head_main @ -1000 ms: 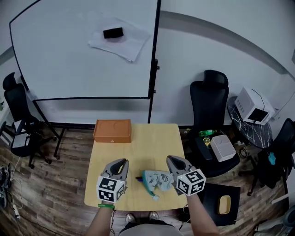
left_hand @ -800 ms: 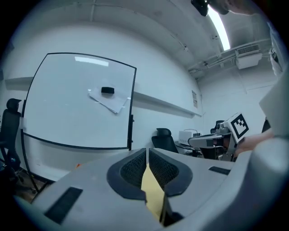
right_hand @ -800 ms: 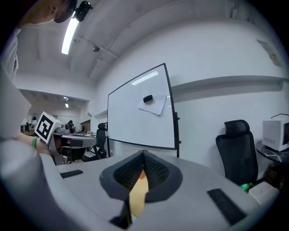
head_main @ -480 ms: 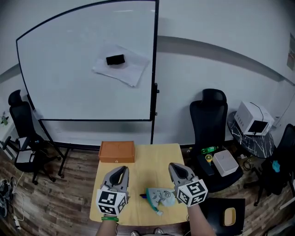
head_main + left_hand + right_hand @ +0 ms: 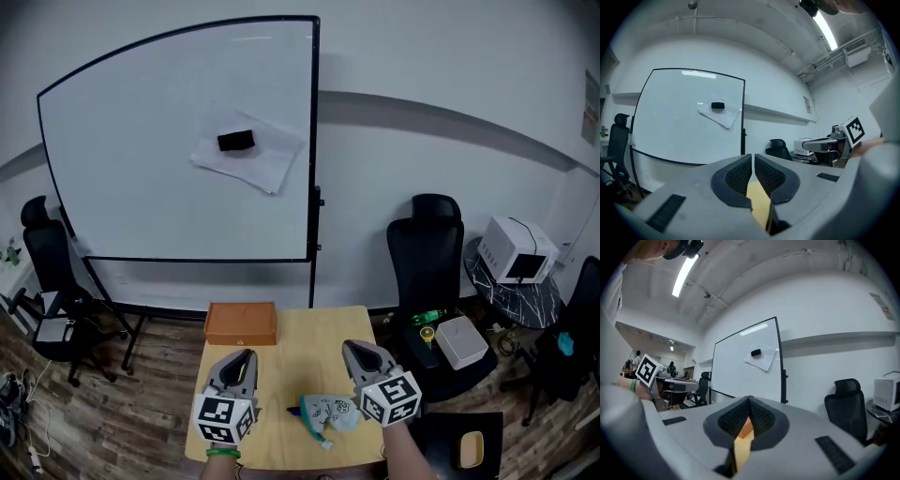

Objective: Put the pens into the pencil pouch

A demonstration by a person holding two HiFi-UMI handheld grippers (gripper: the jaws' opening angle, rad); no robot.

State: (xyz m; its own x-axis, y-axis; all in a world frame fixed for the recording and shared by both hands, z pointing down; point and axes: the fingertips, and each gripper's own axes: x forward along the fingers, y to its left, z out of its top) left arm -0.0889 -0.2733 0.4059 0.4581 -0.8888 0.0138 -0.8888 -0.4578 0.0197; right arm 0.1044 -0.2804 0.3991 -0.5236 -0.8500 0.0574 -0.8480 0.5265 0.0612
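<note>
One table [image 5: 281,361], with one orange box [image 5: 241,322] at its far edge and one pale blue pouch [image 5: 330,411] at its near edge. One whiteboard [image 5: 141,197] with one black eraser [image 5: 235,141] and one paper sheet [image 5: 258,164]. Two black chairs show clearly, the left chair [image 5: 42,234] and the right chair [image 5: 433,246]. One green bottle [image 5: 427,317]. Two grippers, the left gripper [image 5: 244,356] and the right gripper [image 5: 352,347].
</note>
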